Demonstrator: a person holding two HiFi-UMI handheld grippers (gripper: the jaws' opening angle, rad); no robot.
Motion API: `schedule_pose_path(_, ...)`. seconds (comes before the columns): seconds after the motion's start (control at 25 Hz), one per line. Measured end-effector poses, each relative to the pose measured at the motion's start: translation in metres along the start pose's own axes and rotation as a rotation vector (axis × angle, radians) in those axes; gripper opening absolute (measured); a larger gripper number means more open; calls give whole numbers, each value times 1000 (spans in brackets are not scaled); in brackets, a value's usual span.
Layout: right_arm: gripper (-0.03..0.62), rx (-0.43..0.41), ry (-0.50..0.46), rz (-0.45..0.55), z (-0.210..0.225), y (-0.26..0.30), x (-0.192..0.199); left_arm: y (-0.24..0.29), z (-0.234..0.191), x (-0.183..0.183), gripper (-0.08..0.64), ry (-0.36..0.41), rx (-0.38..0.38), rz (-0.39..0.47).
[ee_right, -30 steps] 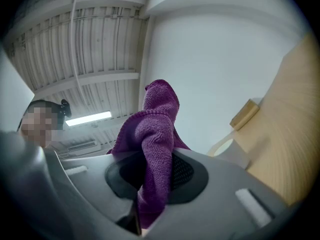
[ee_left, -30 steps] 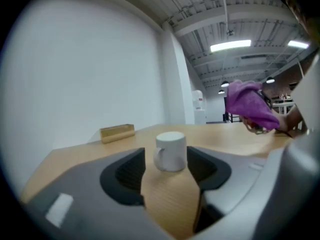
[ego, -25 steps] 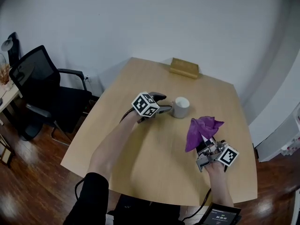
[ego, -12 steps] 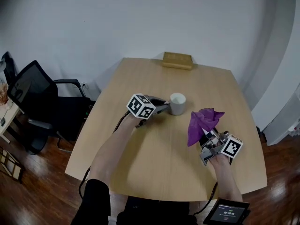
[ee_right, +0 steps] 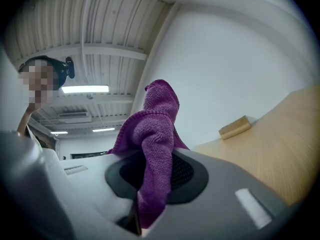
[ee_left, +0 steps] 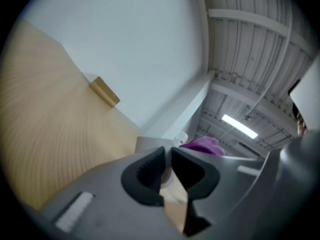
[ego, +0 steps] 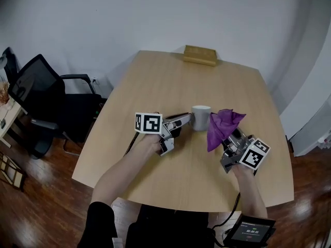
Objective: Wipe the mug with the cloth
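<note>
Your left gripper (ego: 189,119) had just been closing and gripped the mug (ego: 201,117) at the table's (ego: 155,81) middle. Your right gripper (ego: 230,140) clamped the cloth (ego: 221,126) over the table's right half.

Left claw (ego: 190,119), jaws just closing, grips the mug (ego: 201,119) (cloth (ego: 221,126) beside).

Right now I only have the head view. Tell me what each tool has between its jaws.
Observer: In the left gripper view, the left tool has just been closing. Its jaws are nearly together and pinch a thin pale part of the mug.
Operator: Now report the right one.
Observer: The right gripper view shows the right tool clamped on the purple cloth. The cloth runs down between the jaws, and a fold stands up past them.
</note>
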State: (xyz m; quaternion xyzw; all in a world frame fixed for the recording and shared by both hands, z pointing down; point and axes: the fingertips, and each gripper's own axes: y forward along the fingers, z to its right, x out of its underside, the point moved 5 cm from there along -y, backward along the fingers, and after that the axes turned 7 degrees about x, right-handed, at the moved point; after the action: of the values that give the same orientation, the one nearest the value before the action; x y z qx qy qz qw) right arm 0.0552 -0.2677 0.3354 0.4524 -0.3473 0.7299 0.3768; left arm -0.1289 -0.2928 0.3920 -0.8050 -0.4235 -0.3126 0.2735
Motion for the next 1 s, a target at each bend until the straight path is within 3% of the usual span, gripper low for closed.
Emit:
schedule_pose_path(0.08,63,10,-31,5,-1,3,-6,-1,3,1,67,47,-20,-38)
schedule_pose_path(0.16,64,27,-40,7,2,3,-8,-1,7,1,67,149,-51,-101)
schedule_pose_path(0.4,63,66,21,12,13,-5,-2,-2,25,18,67,641,-155,-473)
schedule_pose_path(0.56,64,63,30,43,10,-9,-8,-5,21,23,83,784,-219,-547)
schedule_pose_path(0.64,64,60,34,57,10,-12,-10,-1,16,26,125,841,-256,-581)
schedule_pose_path(0.72,64,56,33,67,9,-14,-11,5,9,32,161,864,-274,-615)
schedule_pose_path(0.84,64,54,28,75,4,-18,-13,8,12,35,90,803,-245,-615)
schedule_pose_path(0.92,64,54,18,79,2,-21,-15,8,20,30,77,688,-188,-541)
schedule_pose_path(1.0,63,55,-4,80,0,-21,-18,7,26,22,75,514,-117,-402)
